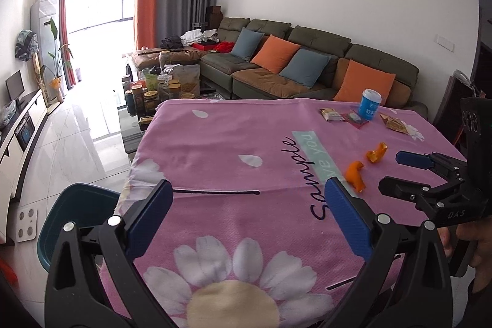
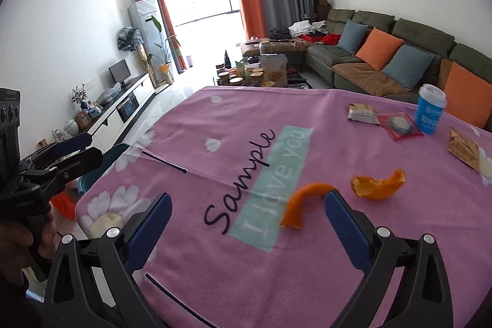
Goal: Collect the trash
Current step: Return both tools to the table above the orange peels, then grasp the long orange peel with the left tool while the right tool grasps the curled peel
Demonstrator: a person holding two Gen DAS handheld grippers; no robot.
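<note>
We see both jaws spread wide, nothing held: left gripper (image 1: 246,214), right gripper (image 2: 247,223). Near orange peel (image 2: 303,202) lies on pink tablecloth (image 2: 196,119), just ahead of right gripper. Our guess: light, floppy, curled, so pinch raised arch. Second peel (image 2: 379,186) beside; wrappers, blue cup (image 2: 430,108) farther.

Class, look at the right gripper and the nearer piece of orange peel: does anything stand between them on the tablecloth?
Nothing visible does. The right gripper is open, and the nearer orange peel lies on bare pink tablecloth just ahead, close to its right finger. The second peel lies farther right.
</note>
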